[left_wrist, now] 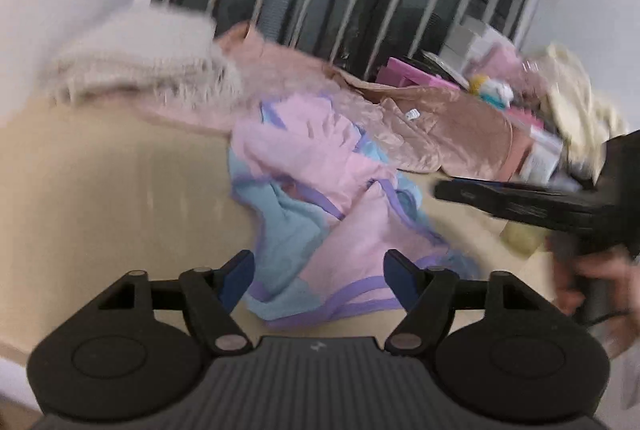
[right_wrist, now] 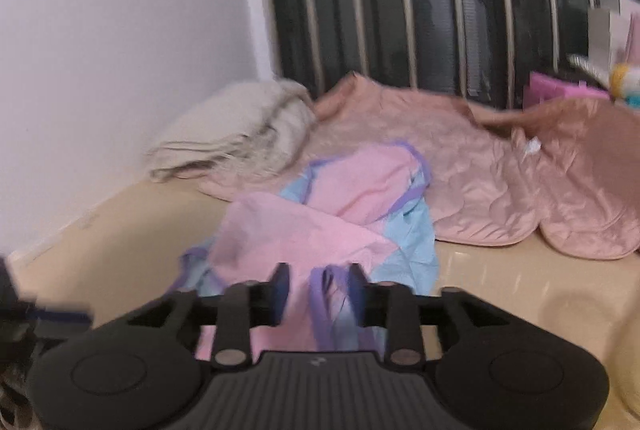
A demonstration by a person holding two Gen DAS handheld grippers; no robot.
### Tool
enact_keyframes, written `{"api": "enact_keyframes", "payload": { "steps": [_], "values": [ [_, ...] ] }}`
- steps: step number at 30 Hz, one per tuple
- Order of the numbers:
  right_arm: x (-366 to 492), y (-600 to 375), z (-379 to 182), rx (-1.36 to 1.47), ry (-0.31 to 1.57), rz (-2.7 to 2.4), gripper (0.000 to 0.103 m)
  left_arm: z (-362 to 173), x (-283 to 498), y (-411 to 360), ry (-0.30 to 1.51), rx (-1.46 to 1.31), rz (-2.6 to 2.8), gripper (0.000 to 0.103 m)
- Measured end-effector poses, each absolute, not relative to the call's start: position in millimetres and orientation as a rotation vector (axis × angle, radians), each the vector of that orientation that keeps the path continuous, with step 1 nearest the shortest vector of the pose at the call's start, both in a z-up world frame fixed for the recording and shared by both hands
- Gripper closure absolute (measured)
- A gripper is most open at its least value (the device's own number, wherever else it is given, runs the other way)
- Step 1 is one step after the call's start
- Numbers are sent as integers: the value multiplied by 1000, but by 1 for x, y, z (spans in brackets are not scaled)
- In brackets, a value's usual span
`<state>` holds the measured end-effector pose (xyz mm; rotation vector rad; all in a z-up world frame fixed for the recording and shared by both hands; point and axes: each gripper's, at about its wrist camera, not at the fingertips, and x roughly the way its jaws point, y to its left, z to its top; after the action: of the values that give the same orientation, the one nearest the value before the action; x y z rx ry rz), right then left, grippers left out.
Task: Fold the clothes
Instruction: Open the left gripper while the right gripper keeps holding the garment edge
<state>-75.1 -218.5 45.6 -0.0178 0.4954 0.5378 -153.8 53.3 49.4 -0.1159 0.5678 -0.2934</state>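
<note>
A pink and light-blue garment [left_wrist: 320,190] with purple trim lies crumpled on the beige surface [left_wrist: 100,190]. My left gripper [left_wrist: 320,270] stands wide open just above the garment's near hem, and its pads touch nothing. In the right wrist view the same garment [right_wrist: 320,206] spreads ahead. My right gripper [right_wrist: 319,290] is partly open, with a purple-trimmed fold loose between its fingers and the pads not pressing on it. From the left wrist view, the right gripper [left_wrist: 444,188] reaches in from the right, with a hand [left_wrist: 592,282] on its handle.
A salmon quilted blanket [right_wrist: 480,170] lies behind the garment. A folded cream fuzzy blanket [right_wrist: 240,134] sits against the white wall at the back left. A barred window [right_wrist: 440,10] runs along the back. Pink boxes and toys [left_wrist: 492,90] crowd the far right.
</note>
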Motion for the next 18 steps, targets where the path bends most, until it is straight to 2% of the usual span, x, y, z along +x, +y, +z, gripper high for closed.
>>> {"api": "enact_keyframes", "payload": {
  "steps": [3, 10, 11, 12, 17, 18],
  "values": [
    [-111, -216, 37, -112, 532, 610, 73, 45, -158, 35, 576, 24, -274, 26],
    [-126, -189, 8, -271, 542, 563, 75, 32, -148, 19, 634, 72, -204, 29],
    [-126, -184, 5, -298, 536, 552, 79, 31, -150, 17, 628, 89, -201, 29],
    [-127, -180, 2, -323, 532, 524, 97, 29, -150, 13, 618, 118, -186, 31],
    [-132, -174, 8, -360, 463, 408, 101, 18, -147, 6, 602, 228, -83, 49],
    [-136, -175, 12, -362, 442, 389, 101, 17, -146, 7, 604, 229, -66, 50]
  ]
}}
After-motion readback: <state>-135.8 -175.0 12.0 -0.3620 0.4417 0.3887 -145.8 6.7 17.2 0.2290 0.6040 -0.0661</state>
